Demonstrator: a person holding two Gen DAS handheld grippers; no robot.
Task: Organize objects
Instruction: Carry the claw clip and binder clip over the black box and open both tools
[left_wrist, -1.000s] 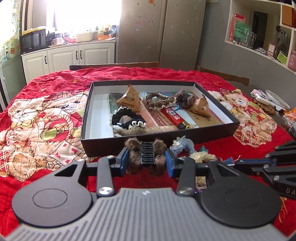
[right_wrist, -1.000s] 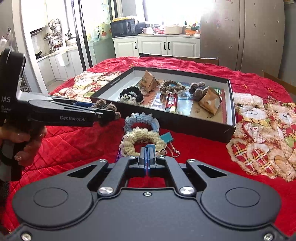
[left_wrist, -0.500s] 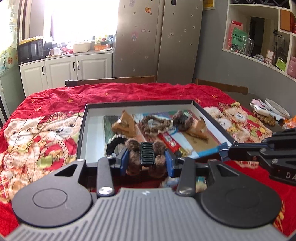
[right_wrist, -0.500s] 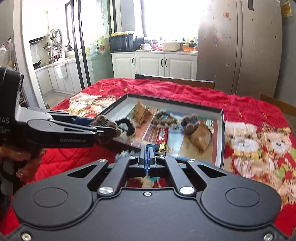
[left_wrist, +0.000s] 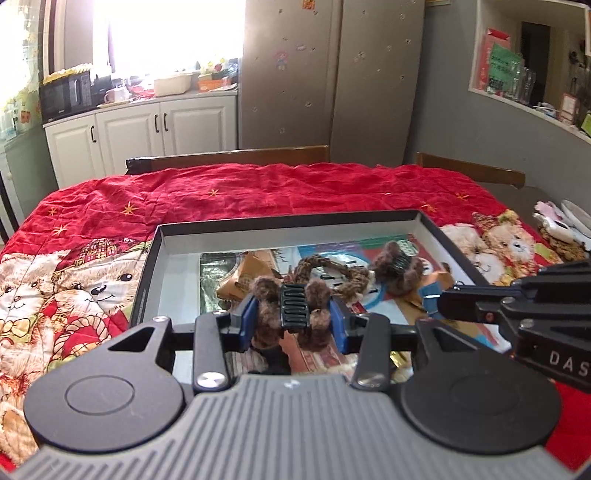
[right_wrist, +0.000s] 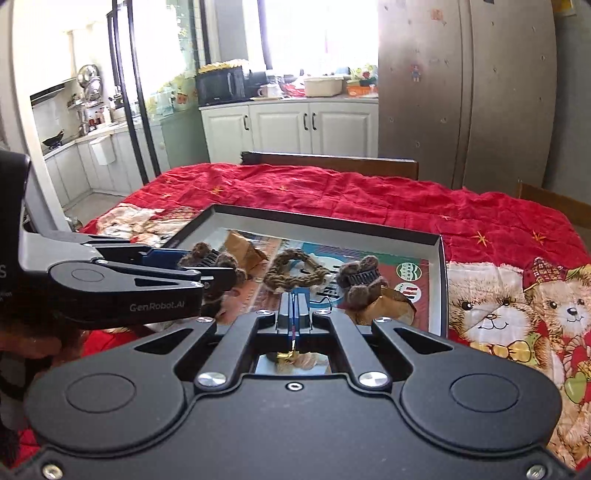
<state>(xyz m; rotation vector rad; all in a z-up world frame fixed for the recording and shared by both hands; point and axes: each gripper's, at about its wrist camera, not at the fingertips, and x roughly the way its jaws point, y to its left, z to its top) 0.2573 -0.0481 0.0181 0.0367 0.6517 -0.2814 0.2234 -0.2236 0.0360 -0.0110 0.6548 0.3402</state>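
Here, a furry brown hair claw (left_wrist: 293, 314) sat clamped in the left hand-held gripper (left_wrist: 293, 319), low in the frame's centre, above the black tray (left_wrist: 147, 266). The tray already held a matching claw (left_wrist: 397, 267), a braided tie (left_wrist: 325, 271) and a paper packet (right_wrist: 245, 251). The right hand-held gripper (right_wrist: 294, 312) was closed on something thin I cannot identify. Sorting looked well advanced; this claw remained to be dropped.

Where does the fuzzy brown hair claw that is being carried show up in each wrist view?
Left wrist view: the carried hair claw sits at center, clamped in the left hand-held gripper.
Right wrist view: it shows at left, over the tray's near-left part.
Shared landmark: the braided brown ring lying in the black tray.
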